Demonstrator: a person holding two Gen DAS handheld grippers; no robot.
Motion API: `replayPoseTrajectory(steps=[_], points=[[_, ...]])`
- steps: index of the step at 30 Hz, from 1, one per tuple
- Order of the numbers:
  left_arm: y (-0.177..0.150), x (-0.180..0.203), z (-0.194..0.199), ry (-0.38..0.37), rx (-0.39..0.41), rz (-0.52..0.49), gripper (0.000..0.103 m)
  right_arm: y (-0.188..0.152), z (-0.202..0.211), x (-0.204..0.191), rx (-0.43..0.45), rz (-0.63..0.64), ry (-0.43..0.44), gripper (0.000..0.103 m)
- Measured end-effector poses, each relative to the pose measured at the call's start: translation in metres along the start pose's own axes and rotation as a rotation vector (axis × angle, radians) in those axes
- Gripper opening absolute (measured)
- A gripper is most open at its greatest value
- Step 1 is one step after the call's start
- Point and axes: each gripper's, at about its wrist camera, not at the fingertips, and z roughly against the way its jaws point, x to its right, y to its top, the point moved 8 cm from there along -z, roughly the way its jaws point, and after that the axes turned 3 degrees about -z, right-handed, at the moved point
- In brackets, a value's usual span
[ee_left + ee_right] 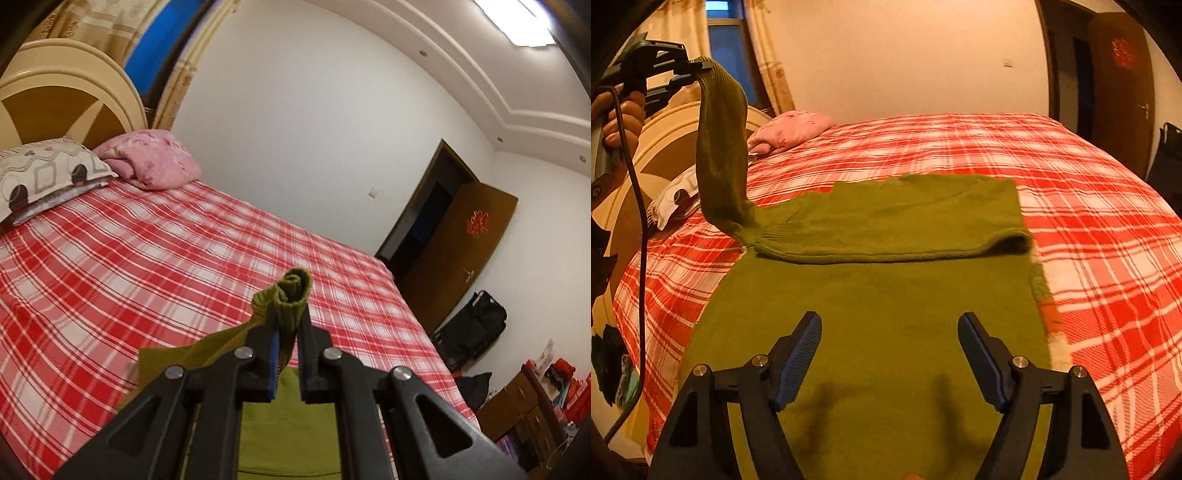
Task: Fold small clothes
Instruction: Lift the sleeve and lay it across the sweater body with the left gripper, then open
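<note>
1. Left wrist view: the left hand-held gripper [287, 325] is clenched on the ribbed cuff [293, 291] of the olive-green knitted sweater's sleeve, and the cuff bunches into a roll poking out past the fingertips. The grip looks secure, so there is no need to re-grasp; the point is to keep it closed until the sleeve is laid down.

2. Same view: below and behind the jaws the bed [147, 258], covered in a red-and-white checked sheet, stretches toward the headboard, with a pink pillow [151, 158] and a patterned grey-white pillow [44, 173] at the head end. The gripper is high above the sheet, so the sleeve has room to swing.

3. Right wrist view: the olive-green knitted sweater [871, 314] lies flat near the foot edge of the bed, one sleeve already folded across the chest as a band [923, 218]. The other sleeve [720, 147] rises from the shoulder at the left side up to the left gripper, hanging slack.

4. Same view: the right hand-held gripper [890, 354] is released, jaws wide apart, hovering over the body of the sweater and gripping nothing.

5. My judgement of the step: carry the raised sleeve across the chest, parallel to the folded band, lowering it cuff last so it lies straight. The free gripper could press the shoulder to stop the body shifting. The risk is a twisted sleeve or dragging the folded band out of line.
</note>
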Motion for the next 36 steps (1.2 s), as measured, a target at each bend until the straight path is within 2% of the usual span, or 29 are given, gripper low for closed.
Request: replayPoseTrajectory(steps=[15,23,30,33,36], points=[[-0.045,0.077,-0.048,-0.057,-0.102,-0.068,0.007,-0.022,-0.005,0.043,-0.043,-0.067,-0.043,0.077],[-0.103,0.114,-0.09,-0.066,-0.195,-0.117,0.007,-0.029,-0.011,0.054,-0.045,-0.094,-0.051,0.077],[-0.161,0.134,-0.132,-0.02,-0.271,-0.196,0.008,-0.033,-0.017,0.063,-0.05,-0.124,-0.053,0.077],[-0.185,0.138,-0.144,-0.008,-0.317,-0.235,0.01,-0.033,-0.019,0.067,-0.047,-0.134,-0.053,0.077],[-0.2,0.144,-0.144,-0.038,-0.354,-0.27,0.015,-0.034,-0.02,0.07,-0.044,-0.139,-0.053,0.077]])
